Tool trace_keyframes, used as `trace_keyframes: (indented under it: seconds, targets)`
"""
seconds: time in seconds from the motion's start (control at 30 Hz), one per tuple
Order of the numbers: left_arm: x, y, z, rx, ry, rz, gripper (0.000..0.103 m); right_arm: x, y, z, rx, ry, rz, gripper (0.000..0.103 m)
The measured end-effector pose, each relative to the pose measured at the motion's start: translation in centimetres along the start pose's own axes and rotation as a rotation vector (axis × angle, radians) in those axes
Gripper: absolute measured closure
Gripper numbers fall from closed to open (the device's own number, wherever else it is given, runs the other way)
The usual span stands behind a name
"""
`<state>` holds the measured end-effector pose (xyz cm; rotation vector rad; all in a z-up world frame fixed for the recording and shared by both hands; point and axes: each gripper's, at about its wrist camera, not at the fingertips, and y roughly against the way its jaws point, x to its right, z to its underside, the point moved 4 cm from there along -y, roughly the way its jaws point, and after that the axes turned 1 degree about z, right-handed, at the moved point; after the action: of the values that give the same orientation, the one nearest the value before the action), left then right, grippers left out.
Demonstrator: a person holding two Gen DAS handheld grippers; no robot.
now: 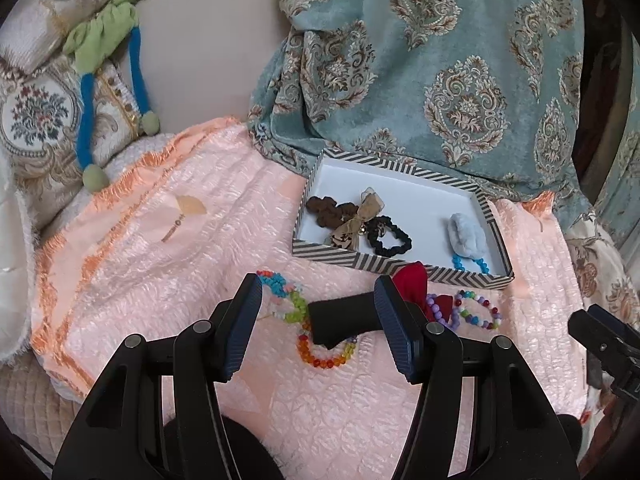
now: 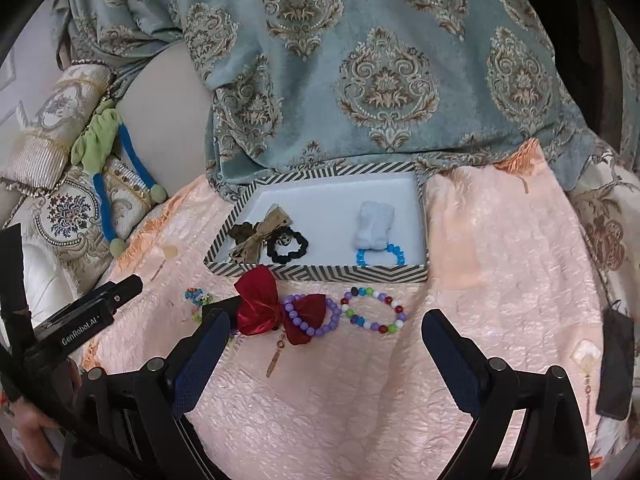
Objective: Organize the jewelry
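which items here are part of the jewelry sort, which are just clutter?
Job:
striped box
red bow
purple bracelet
multicolour bracelet
rainbow bead bracelet
black scrunchie, already in the box
blue bead bracelet, already in the box

Lying about:
green and blue soft toy
blue patterned fabric
floral cushion

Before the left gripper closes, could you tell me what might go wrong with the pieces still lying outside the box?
1. The black foam block between the open left gripper fingers lies on the rainbow bead bracelet; a grasp could drag the bracelet along.
2. The red satin bow overlaps the purple bead bracelet; lifting either may snag the other.
3. The striped box sits on soft pink quilted fabric, so a push could shift it.
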<state>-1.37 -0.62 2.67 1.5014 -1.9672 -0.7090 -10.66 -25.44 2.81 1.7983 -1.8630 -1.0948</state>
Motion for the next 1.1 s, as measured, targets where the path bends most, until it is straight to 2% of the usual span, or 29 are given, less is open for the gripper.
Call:
trace_keyframes:
  seconds: [0.1,0.4,0.43,0.57,0.67,0.87,1.1]
  targets:
    - [-1.0,-0.1,-0.1,-0.010,0.021,0.001,0.037,0.6,0.2,0.2,0.008,-0.004,0.005,0.008]
    - [-4.0,-2.4,1.1,-0.106,0.133,0.058,0.036,1.5,-1.5,1.2,-0.017,0.027,-0.003,0.008]
    - [-4.1,-2.8,1.3,-0.117,0.137,0.060,0.036,1.6,-1.8,1.4,-0.026,0.028,-0.006,0.011]
    - [-4.2,-3.7,1.9,-0.152,0.157,0.077,0.036,1.8,-3.4,2.0,-0.073,0.030,-0.024,0.035]
    - [-4.4,-4.3,2.0,-0.164,0.167,0.077,0.036,2.0,-4.8,2.6,-0.109,0.020,-0.040,0.049]
    - [-6.5,-5.2,1.7,-0.172,0.227,0.053,0.036,0.2,-7.9,3.0,-0.155,0.043,-0.094,0.059]
    - [-8.7,-7.3,1.9,-0.207,0.277,0.022,0.036,-1.8,-10.7,2.8,-0.186,0.087,-0.128,0.059]
